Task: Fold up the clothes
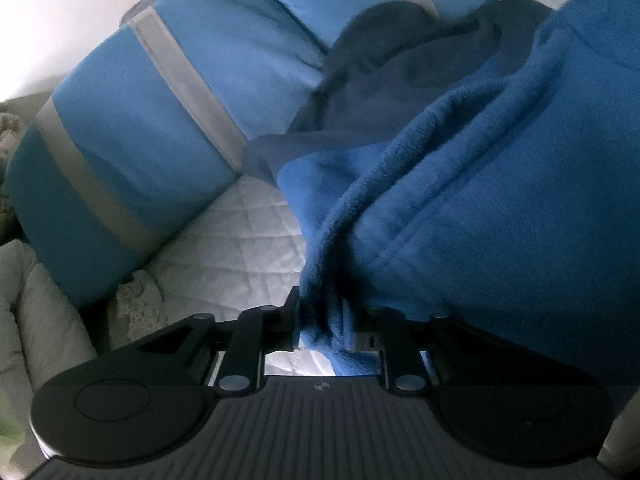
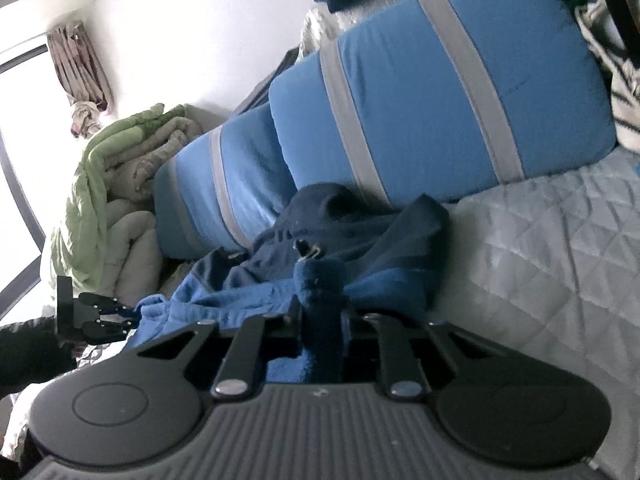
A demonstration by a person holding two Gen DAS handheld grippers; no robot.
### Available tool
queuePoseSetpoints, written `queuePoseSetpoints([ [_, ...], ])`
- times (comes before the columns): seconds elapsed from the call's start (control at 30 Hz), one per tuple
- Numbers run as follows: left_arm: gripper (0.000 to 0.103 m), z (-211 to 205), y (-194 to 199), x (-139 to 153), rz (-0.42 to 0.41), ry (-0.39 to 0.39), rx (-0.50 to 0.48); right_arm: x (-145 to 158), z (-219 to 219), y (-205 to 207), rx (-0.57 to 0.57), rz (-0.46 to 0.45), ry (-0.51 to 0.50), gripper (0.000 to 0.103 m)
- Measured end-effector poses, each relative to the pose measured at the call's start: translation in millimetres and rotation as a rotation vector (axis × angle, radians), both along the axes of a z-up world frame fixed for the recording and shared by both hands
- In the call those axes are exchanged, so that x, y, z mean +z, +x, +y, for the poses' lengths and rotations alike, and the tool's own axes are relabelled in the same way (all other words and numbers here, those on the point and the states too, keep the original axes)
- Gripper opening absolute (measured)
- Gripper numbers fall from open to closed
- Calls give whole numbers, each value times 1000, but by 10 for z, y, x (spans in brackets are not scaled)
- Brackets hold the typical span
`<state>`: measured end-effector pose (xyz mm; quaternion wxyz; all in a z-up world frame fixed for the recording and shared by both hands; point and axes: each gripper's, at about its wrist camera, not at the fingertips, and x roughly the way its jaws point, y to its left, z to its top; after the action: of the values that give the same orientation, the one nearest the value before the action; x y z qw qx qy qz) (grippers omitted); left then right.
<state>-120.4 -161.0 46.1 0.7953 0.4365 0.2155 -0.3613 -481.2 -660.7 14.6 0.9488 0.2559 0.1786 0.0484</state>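
Observation:
A blue fleece garment point(image 1: 480, 200) with a navy part point(image 1: 384, 60) lies crumpled on a quilted bed. In the left wrist view, my left gripper point(image 1: 322, 308) is shut on a bunched edge of the fleece, which fills the gap between its fingers. The right wrist view shows my right gripper point(image 2: 320, 308) shut on a rolled fold of the same garment point(image 2: 248, 292), which sticks up past the fingertips. Its navy part point(image 2: 340, 224) lies behind. The left gripper point(image 2: 128, 318) appears there at the far left, holding the garment's other end, with a dark sleeve point(image 2: 28, 352) behind it.
Blue cushions with grey stripes point(image 2: 440, 100) point(image 1: 140, 140) stand along the wall behind the garment. The white quilted mattress point(image 2: 560, 260) point(image 1: 240, 248) spreads to the right. A green and beige duvet point(image 2: 112, 184) is heaped by the window. A striped cloth point(image 2: 624, 92) sits at the far right.

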Motion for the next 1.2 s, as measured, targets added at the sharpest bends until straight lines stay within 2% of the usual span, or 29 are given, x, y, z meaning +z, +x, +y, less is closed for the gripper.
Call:
queuePoseSetpoints([
  [0.03, 41, 23, 27, 22, -8, -15, 28, 32, 18, -7, -6, 0, -6, 18],
  [0.17, 46, 198, 149, 163, -4, -110, 98, 184, 100, 0, -38, 12, -37, 18],
  [0.23, 58, 364, 208, 255, 33, -191, 98, 246, 139, 30, -58, 32, -59, 17],
  [0.27, 60, 460, 240, 288, 68, -234, 90, 263, 153, 50, -61, 39, -65, 17],
  [0.33, 71, 645, 320, 329, 158, -320, 79, 286, 171, 80, -67, 51, -74, 17],
  [0.4, 74, 802, 443, 306, 278, -417, 86, 289, 170, 106, -73, 66, -74, 17],
  [0.53, 74, 961, 683, 164, 471, -566, 79, 265, 175, 144, -87, 91, -68, 17],
  [0.83, 74, 979, 1071, -285, 667, -749, 91, 224, 122, 226, -105, 148, -19, 17],
  [1.0, 73, 941, 1181, -443, 754, -808, 65, 210, 115, 272, -111, 169, -24, 17],
  [1.1, 62, 907, 1236, -486, 823, -839, 50, 197, 113, 285, -117, 174, -20, 17],
  [1.2, 46, 923, 1240, -471, 840, -856, 62, 182, 120, 290, -128, 170, -13, 17],
])
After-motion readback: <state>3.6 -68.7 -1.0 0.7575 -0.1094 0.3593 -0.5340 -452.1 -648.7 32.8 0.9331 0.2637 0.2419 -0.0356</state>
